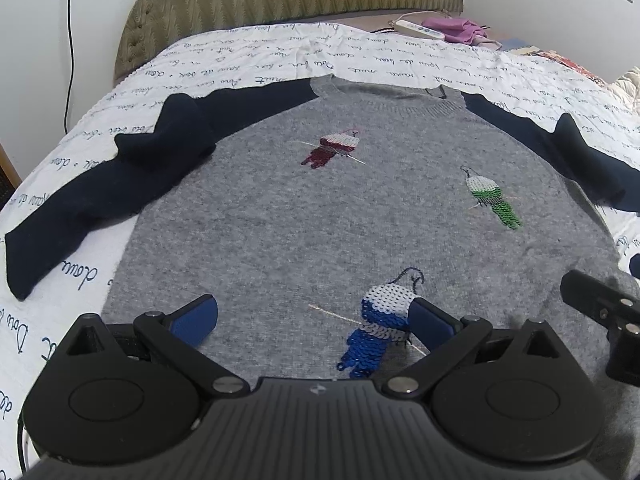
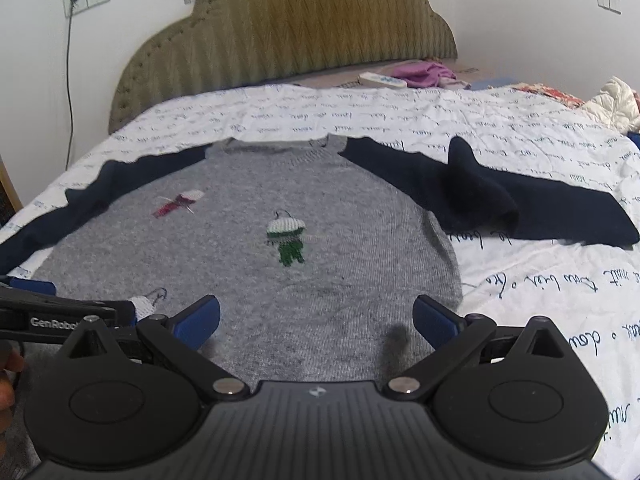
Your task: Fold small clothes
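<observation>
Left claw [image 1: 314,320] and right claw [image 2: 316,320], both w/ jaws apart, hover over sweater [image 1: 320,208] hem at 6 o'clock; best to pinch hem corners evenly before folding toward 12.

The sweater's [image 1: 320,208] bottom hem is hidden behind both grippers' bodies, its right sleeve [image 1: 592,172] runs off the left wrist view's edge, and the white controller [image 2: 382,80] and purple cloth [image 2: 426,72] by the headboard are too small to identify.
</observation>
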{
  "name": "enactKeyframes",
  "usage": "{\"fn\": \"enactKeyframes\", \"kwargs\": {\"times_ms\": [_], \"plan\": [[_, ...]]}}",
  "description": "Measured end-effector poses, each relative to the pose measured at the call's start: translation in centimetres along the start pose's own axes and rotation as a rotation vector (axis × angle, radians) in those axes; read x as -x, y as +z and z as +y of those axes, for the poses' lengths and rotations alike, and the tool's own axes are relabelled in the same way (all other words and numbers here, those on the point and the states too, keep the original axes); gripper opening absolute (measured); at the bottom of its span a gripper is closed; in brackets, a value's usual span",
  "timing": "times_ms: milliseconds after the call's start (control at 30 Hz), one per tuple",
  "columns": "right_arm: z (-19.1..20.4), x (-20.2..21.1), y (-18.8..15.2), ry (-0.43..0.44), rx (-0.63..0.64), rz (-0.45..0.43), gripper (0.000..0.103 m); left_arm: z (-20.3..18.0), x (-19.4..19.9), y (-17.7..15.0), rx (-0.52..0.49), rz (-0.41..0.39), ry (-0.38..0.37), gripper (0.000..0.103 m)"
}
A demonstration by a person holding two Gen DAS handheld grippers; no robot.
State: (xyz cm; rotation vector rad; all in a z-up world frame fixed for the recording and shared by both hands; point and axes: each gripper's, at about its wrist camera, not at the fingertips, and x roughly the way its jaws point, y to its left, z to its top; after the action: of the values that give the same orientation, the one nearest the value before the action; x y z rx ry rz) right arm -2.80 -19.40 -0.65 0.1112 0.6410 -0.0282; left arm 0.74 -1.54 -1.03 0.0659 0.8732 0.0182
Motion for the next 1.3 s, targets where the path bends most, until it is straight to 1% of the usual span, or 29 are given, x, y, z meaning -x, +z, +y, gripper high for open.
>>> {"fn": "enactKeyframes", "kwargs": {"times_ms": [133, 300, 467, 600, 733, 933, 1033, 1133, 1300], "plan": [[-0.3, 0.3, 0.1, -0.001, 0.018, -0.023, 0.103, -0.5, -0.1, 0.1, -0.012, -0.003, 0.011, 0.103], [-1.9, 0.4, 0.3, 0.014, -0.022, -0.017, 0.103, -1.5, -0.3, 0.4, -0.026, 0.003, 0.03, 0.103], [-3.5, 0.8, 0.1, 0.078, -0.062, -0.041, 0.103, -2.5, -0.5, 0.6, -0.03, 0.008, 0.026, 0.103], [-4.6, 0.4, 0.1, 0.11, -0.08, -0.025, 0.103, -3.5, -0.6, 0.9, -0.05, -0.002, 0.016, 0.103], [-4.7, 0.1, 0.2, 0.088, -0.075, -0.009, 0.103, -4.5, -0.8, 1.3, -0.07, 0.001, 0.007, 0.103], [-6.3, -0.1, 0.4, 0.038, -0.094, -0.023, 0.103, -5.5, -1.0, 2.2, -0.083, -0.003, -0.002, 0.103], [-8.2, -0.2, 0.5, 0.006, -0.136, -0.033, 0.103, -6.0, -0.9, 2.5, -0.096, -0.01, -0.014, 0.103], [-11.2, -0.2, 0.6, -0.023, -0.218, -0.049, 0.103, -6.7, -1.0, 2.7, -0.114, -0.016, -0.03, 0.103], [-17.7, -0.3, 0.4, -0.062, -0.423, -0.092, 0.103, -7.8, -1.6, 2.6, -0.147, -0.002, -0.052, 0.103]]}}
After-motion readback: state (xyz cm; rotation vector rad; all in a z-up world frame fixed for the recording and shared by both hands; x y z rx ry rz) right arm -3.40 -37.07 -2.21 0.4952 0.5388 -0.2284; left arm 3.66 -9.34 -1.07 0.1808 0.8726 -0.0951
